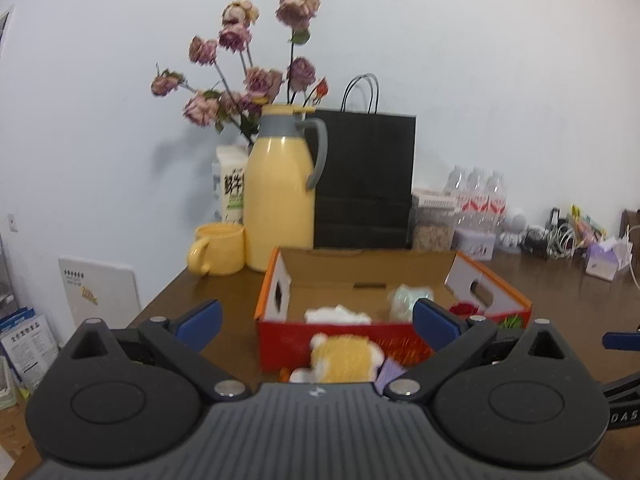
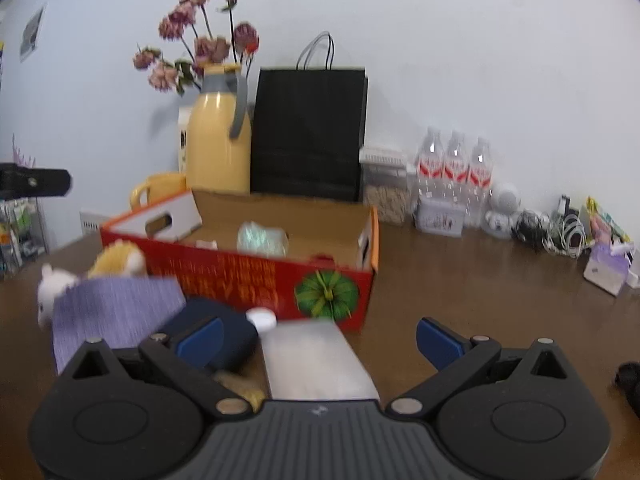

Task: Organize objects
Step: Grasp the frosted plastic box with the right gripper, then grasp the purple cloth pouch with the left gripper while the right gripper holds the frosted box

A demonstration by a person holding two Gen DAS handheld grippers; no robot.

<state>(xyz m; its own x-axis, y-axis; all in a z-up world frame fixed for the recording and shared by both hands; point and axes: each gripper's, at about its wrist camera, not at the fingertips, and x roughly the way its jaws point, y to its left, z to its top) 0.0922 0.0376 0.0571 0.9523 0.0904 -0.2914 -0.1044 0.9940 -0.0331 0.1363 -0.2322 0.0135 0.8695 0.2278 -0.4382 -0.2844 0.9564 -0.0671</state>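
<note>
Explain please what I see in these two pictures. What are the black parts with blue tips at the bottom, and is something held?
Each picture comes from a camera mounted on a hand-held gripper, looking along its two blue-tipped fingers. The left gripper and the right gripper are both open and hold nothing. On the brown table stands a red cardboard box with small items inside. In front of it lie a yellow plush toy, a purple cloth and a white tube.

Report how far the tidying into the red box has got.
Done: a pale green bundle and a white fluffy item lie inside the red cardboard box. In hand: nothing; the left claw and right claw are open. Left: the yellow plush toy, purple cloth and white-capped pouch sit outside.
</note>
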